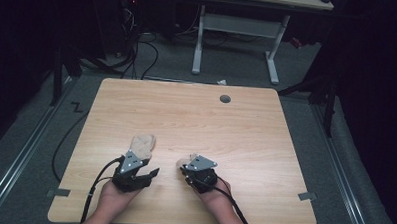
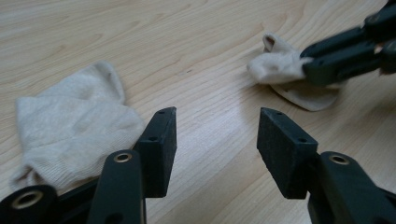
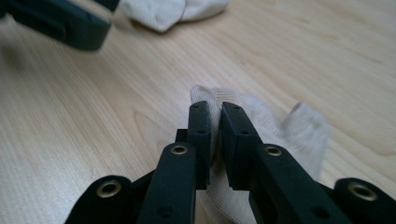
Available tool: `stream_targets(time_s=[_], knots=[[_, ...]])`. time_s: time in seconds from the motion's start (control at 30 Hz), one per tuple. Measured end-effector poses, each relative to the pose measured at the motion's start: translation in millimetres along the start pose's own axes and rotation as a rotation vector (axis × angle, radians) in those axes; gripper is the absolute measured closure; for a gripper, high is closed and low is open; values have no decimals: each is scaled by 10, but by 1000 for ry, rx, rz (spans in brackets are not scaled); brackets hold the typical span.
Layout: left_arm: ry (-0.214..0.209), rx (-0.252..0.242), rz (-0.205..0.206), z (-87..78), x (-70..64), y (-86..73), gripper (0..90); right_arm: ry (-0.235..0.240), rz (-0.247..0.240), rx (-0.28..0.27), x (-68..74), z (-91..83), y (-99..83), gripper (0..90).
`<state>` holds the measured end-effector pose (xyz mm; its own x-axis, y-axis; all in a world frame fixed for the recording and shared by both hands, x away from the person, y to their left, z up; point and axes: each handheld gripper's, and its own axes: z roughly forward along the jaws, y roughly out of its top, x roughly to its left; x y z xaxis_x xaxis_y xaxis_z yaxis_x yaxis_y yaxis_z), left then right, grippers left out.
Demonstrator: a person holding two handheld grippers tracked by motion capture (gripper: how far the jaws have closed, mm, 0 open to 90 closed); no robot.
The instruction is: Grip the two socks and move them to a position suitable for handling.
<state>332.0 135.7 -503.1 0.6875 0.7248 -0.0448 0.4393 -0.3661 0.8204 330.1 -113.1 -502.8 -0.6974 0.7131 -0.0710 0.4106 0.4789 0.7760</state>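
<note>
Two cream socks lie on a light wooden table (image 1: pixel 235 138). The first sock (image 1: pixel 143 144) (image 2: pixel 74 126) (image 3: pixel 173 11) rests crumpled just beyond my left hand. My left gripper (image 1: pixel 151 176) (image 2: pixel 217 140) hovers low over bare wood to the right of it, open, with nothing between its pads. The second sock (image 1: pixel 191 158) (image 2: pixel 285 70) (image 3: pixel 280 126) lies bunched near the table's front middle. My right gripper (image 1: pixel 183 167) (image 3: pixel 215 116) (image 2: pixel 336 56) is shut on a fold of the second sock, whose fabric shows between its jaws.
A grey cable grommet (image 1: pixel 225 99) sits near the table's far edge. Tape marks (image 1: pixel 307 196) lie at the front corners. Cables trail from both grippers over the front edge. A white desk frame (image 1: pixel 236 38) stands on the floor beyond the table.
</note>
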Motion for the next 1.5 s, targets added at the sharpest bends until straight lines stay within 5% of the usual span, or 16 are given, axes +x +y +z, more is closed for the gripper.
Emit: stream_targets(time_s=[0.2,0.47,0.57,0.87,1.13,1.5], knots=[[-16,14,26,58,-122,20,482,-21,67,-90,-121,-240,-24,824],[-72,22,39,272,-371,133,491,-27,117,-113,-228,-314,-158,822],[-102,53,60,474,-529,178,596,-36,144,-121,-300,-344,-222,821],[-151,24,45,715,-696,317,764,-42,175,-116,-392,-348,-318,821],[-109,117,100,850,-758,245,813,-55,182,-120,-407,-384,-342,819],[-87,114,118,808,-740,194,817,-113,161,-92,-485,-470,-428,808]])
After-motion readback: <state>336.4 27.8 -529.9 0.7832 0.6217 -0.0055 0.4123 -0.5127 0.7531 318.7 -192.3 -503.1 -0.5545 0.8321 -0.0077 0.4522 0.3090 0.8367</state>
